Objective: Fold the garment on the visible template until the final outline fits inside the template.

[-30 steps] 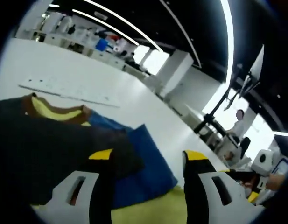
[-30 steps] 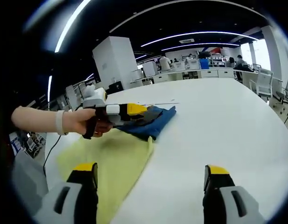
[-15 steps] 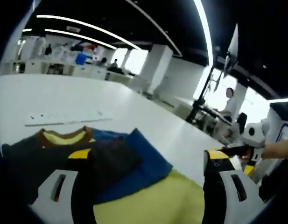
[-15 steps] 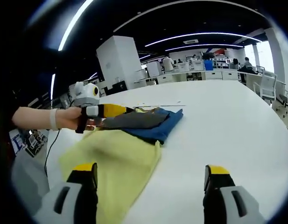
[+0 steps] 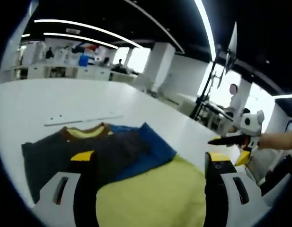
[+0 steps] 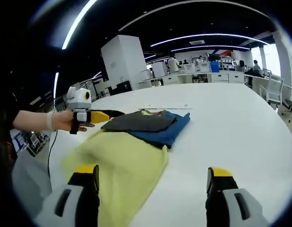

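Observation:
A folded garment lies on the white table [image 6: 240, 123]: a dark grey layer [image 5: 84, 149] [image 6: 138, 122] with a yellow and brown collar [image 5: 85, 132] on top of a blue layer [image 5: 153, 151] [image 6: 167, 132]. It rests on the far end of a yellow template sheet [image 5: 155, 194] [image 6: 122, 161]. My left gripper [image 5: 150, 161] is open, pulled back from the garment with nothing between its jaws; in the right gripper view the left gripper [image 6: 91, 116] is held by a hand left of the garment. My right gripper [image 6: 153, 172] is open above the sheet's near end, and the right gripper [image 5: 233, 139] also appears at the right of the left gripper view.
A thin white strip [image 5: 84, 119] [image 6: 167, 108] lies on the table beyond the garment. Bare table [image 6: 231, 142] stretches to the right of the sheet. Desks, chairs and people stand in the office far behind.
My left gripper has drawn back off the dark garment toward the table's edge, and its jaws stand wider apart. The garment lies flat and free. The right gripper has hardly moved.

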`<state>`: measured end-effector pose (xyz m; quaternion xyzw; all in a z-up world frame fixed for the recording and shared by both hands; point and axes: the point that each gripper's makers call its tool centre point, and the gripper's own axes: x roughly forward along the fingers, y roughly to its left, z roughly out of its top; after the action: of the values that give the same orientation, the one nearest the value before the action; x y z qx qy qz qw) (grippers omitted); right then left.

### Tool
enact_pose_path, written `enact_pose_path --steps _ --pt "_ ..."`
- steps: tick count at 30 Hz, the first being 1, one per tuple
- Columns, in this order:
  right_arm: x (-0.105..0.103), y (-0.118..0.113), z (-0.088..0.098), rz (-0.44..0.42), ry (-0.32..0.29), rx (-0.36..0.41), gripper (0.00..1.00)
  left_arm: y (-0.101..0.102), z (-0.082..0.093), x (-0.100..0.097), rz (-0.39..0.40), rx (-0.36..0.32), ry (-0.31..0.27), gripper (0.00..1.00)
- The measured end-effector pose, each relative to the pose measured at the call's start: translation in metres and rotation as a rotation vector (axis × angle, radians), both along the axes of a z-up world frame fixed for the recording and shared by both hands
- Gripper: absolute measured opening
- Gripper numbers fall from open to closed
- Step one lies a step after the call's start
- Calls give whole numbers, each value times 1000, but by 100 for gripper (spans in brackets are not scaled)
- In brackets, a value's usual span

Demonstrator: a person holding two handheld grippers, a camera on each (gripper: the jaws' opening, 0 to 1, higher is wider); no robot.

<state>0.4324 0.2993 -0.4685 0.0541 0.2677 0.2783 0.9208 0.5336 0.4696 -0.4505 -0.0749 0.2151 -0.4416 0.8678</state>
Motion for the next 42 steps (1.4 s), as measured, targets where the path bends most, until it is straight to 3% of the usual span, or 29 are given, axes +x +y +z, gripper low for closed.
enact_pose_path --steps 8,16,23,36,42 --pt "-16 6 3 22 11 -9 95 59 -4 -37 46 48 15 89" --pt "-26 9 11 34 4 -14 95 103 -3 -70 99 72 28 89" --pt "-33 12 17 43 0 -14 93 127 0 -88 138 64 43 87" --pt "-59 21 13 59 35 -10 92 169 -20 -132 174 94 112 81" --pt "-68 22 11 60 46 -11 91 178 -25 -147 169 98 124 81"
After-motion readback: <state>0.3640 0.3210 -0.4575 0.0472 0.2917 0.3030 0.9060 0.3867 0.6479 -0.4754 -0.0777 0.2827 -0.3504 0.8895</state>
